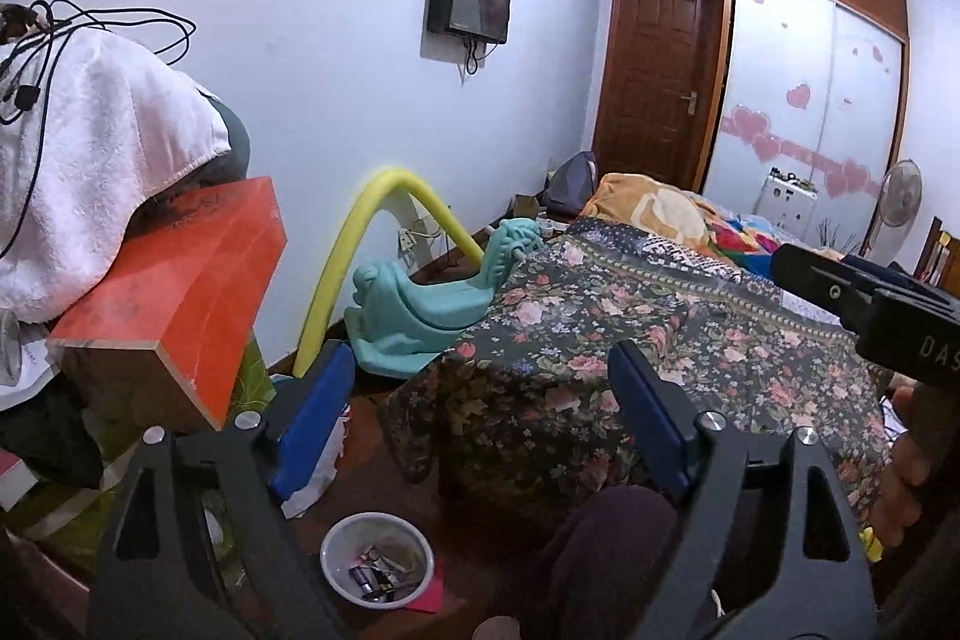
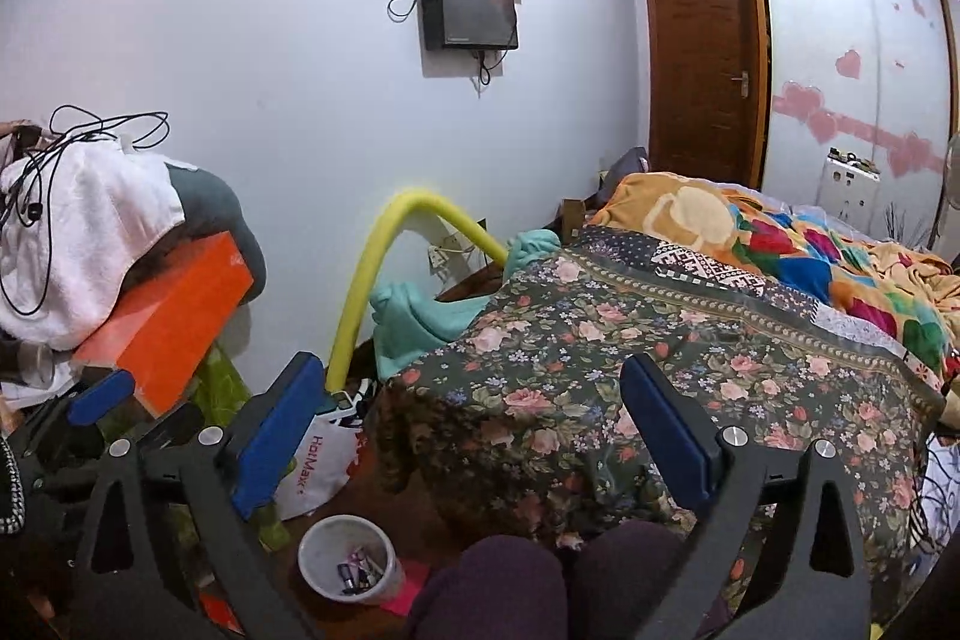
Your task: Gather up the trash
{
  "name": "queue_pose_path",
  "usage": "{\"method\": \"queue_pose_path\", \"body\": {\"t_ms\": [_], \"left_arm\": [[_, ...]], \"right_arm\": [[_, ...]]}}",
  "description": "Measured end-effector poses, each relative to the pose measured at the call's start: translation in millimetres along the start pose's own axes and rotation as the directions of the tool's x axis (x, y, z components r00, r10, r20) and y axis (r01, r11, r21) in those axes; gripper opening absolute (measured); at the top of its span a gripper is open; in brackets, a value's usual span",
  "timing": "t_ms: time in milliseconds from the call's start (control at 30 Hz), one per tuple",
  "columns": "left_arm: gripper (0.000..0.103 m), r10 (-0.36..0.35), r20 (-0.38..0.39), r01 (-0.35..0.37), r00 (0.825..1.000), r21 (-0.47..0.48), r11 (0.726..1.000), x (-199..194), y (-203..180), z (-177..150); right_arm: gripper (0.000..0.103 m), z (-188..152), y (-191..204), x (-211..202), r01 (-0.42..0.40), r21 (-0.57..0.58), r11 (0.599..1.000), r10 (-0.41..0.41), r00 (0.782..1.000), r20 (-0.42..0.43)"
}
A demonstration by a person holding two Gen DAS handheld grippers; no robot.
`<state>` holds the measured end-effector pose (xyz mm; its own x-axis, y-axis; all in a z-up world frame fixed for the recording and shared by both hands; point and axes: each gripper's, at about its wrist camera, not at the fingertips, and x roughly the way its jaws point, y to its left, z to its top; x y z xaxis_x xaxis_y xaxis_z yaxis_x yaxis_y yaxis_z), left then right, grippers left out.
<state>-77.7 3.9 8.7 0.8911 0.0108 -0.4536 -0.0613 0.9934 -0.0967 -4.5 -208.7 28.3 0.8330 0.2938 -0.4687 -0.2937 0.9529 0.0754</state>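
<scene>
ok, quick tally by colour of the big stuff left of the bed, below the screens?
Orange box: 1
White towel: 1
Yellow foam tube: 1
Teal toy: 1
White bin: 1
Total: 5

A white plastic cup point(image 1: 377, 559) sits near on the floor. The bedspread point(image 1: 630, 358) is matt floral cloth; far left, a white towel point(image 1: 90, 160) looks rough. The orange box point(image 1: 180, 292) is glossy, the door point(image 1: 654, 70) polished wood.
</scene>
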Motion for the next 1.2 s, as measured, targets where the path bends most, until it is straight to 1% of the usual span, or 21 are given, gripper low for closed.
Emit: {"method": "queue_pose_path", "body": {"t_ms": [367,733,1100,1200], "left_arm": [[0.086,0.002,-0.033,-0.002,0.999,-0.013,1.0,4.9,-3.1,-6.4],[0.086,0.003,-0.042,-0.004,0.999,-0.012,1.0,8.2,-6.1,-5.1],[0.086,0.001,-0.043,-0.001,0.999,-0.011,1.0,8.0,-6.5,-5.4],[0.088,0.003,-0.047,-0.004,0.999,-0.016,1.0,8.7,-5.5,-5.1]], "right_arm": [[0.098,-3.8,0.2,-0.4,-0.008,-0.007,1.0,0.008,1.0,-0.019],[0.098,-4.7,0.6,1.5,-0.018,-0.011,1.0,0.017,0.999,-0.034],[0.098,-6.3,-0.5,0.2,-0.018,-0.015,1.0,0.017,0.999,-0.032],[0.098,-6.3,-1.6,0.0,-0.018,-0.017,1.0,0.018,0.999,-0.033]]}}
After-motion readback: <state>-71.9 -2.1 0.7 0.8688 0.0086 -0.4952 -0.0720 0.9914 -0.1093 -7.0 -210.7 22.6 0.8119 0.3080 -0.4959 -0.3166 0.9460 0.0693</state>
